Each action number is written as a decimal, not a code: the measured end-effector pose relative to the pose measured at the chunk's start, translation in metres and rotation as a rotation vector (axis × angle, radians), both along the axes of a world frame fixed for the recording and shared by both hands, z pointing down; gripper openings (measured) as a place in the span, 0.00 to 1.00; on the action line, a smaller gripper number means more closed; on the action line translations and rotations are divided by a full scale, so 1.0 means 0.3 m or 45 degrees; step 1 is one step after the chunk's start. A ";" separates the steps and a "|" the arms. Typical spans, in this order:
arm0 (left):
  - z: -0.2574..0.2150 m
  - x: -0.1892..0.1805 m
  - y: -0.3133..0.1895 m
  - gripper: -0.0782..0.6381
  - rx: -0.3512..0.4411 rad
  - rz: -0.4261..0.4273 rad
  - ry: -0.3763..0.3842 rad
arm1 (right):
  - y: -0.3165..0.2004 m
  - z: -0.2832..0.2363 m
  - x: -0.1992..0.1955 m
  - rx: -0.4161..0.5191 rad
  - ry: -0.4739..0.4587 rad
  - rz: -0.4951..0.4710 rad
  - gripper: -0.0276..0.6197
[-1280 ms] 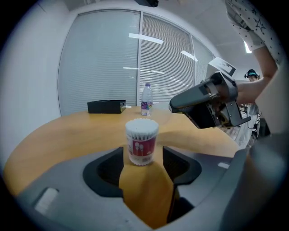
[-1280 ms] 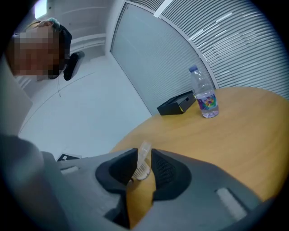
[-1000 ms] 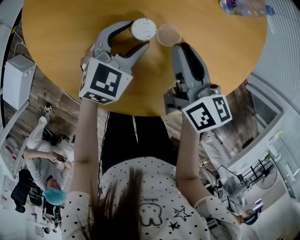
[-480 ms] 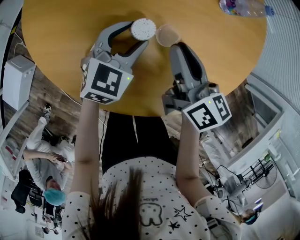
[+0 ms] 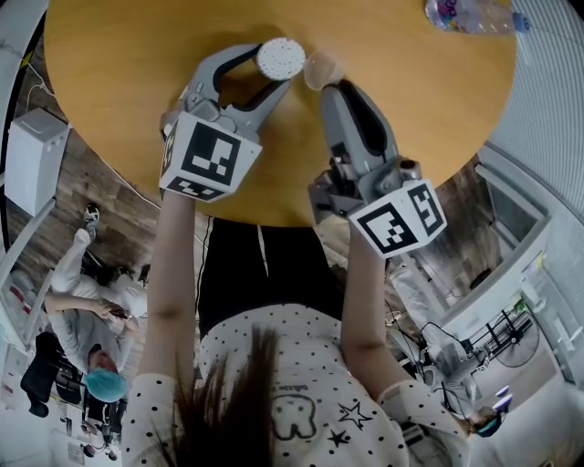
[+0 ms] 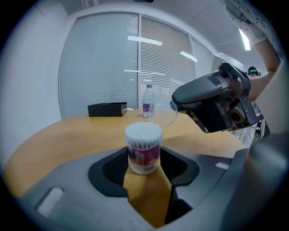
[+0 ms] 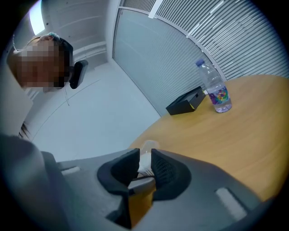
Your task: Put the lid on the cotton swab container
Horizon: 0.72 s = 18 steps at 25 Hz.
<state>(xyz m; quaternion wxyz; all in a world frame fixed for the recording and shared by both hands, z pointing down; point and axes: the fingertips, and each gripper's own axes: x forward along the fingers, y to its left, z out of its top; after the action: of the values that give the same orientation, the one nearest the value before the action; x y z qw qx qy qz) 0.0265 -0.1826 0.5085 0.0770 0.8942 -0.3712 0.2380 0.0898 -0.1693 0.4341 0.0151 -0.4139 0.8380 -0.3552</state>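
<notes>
The cotton swab container stands upright on the round wooden table, full of white swabs, with no lid on it. My left gripper is shut on it, and the left gripper view shows the container between the pads. My right gripper is shut on the clear lid, just right of the container and a little apart from it. In the left gripper view the lid hangs above and to the right of the container. In the right gripper view the lid is pinched between the pads.
A water bottle lies toward the table's far right, and it stands beside a black box in the left gripper view. The table's near edge runs just under both grippers. A white box stands off the table at the left.
My right gripper has carried the lid left, closer to the container. My left gripper's jaws have drawn in around the container, and it has barely shifted.
</notes>
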 end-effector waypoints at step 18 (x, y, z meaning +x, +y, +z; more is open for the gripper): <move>-0.003 -0.001 0.002 0.43 -0.003 0.001 0.003 | -0.002 -0.019 -0.079 0.063 0.149 -0.094 0.15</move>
<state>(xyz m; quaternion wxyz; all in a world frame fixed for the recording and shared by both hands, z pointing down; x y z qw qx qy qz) 0.0263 -0.1821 0.5077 0.0783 0.8946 -0.3704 0.2374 0.0660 -0.1698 0.4282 -0.0368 -0.4022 0.8607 -0.3101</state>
